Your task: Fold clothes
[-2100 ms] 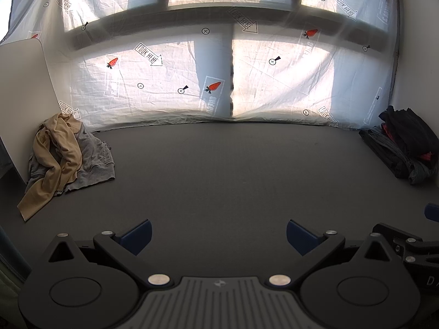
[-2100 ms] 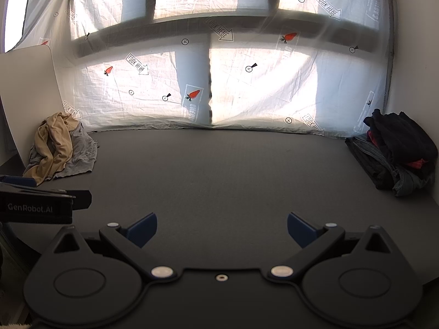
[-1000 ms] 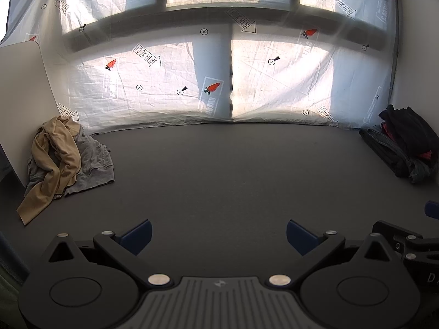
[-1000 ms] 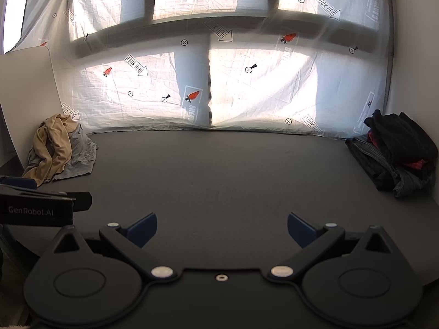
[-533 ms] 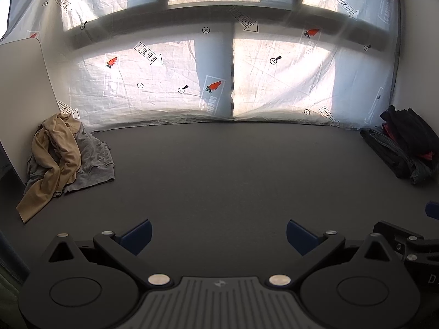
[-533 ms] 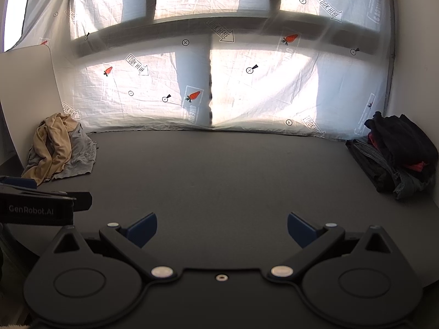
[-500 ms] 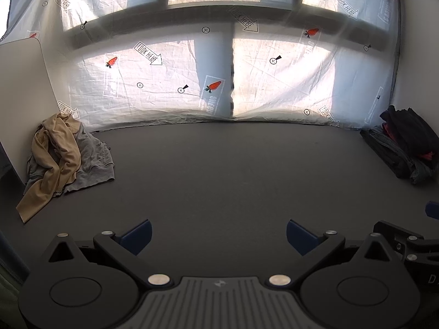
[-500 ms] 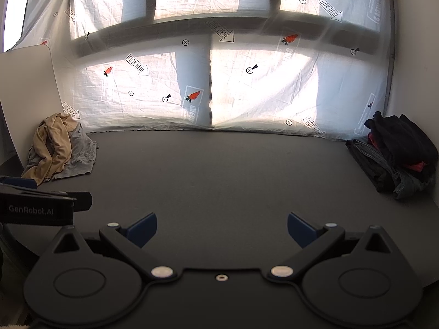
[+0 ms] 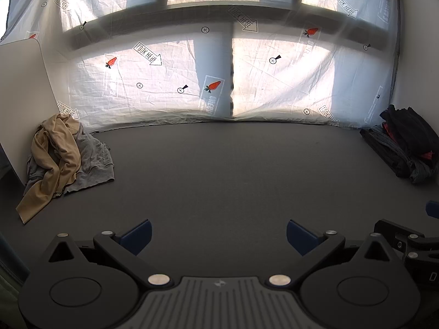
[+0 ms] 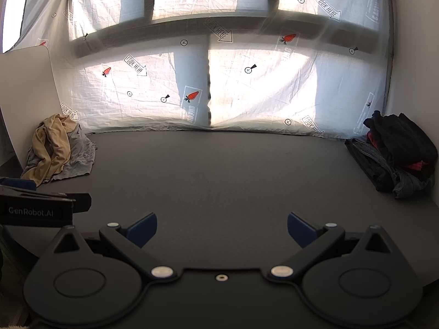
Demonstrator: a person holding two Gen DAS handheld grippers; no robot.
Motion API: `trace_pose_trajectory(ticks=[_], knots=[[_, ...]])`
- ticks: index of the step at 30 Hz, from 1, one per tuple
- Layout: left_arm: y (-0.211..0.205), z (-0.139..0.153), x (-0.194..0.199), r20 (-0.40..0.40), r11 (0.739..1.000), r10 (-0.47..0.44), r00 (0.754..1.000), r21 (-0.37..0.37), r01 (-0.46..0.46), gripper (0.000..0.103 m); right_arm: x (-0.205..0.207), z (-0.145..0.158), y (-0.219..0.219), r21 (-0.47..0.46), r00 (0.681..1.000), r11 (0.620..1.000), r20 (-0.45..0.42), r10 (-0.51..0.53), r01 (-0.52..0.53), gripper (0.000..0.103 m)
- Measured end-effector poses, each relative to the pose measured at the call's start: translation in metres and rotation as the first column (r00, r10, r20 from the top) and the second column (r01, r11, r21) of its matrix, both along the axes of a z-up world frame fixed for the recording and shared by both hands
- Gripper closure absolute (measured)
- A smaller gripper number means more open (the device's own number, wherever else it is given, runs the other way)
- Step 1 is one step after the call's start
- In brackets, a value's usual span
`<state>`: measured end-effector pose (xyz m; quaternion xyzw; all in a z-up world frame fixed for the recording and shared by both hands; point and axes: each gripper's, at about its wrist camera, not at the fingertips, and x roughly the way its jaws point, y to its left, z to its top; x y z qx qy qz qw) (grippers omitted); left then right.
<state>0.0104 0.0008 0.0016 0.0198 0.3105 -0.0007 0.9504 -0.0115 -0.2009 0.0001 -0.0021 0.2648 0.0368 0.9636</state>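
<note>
A crumpled tan garment lies on top of a grey garment at the far left of the dark table. At the far right sits a pile of dark clothes with a bit of red showing. My left gripper stands open over the table's near edge, nothing between its blue pads. My right gripper is open too, and empty. Each gripper's body shows at the edge of the other's view. Both are far from the clothes.
The dark grey table spreads wide between the two piles. A white printed sheet hangs over a window behind it. A white panel stands at the left, a white wall at the right.
</note>
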Motion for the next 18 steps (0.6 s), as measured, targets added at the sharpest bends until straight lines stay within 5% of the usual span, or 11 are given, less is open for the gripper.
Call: trace_pose_trajectory(ticks=[18], knots=[[-0.016, -0.008, 0.022, -0.049, 1.000, 0.004, 0.999, -0.026, -0.005, 0.000, 0.022, -0.004, -0.014, 0.005, 1.000, 1.000, -0.027, 0.005, -0.005, 0.000]])
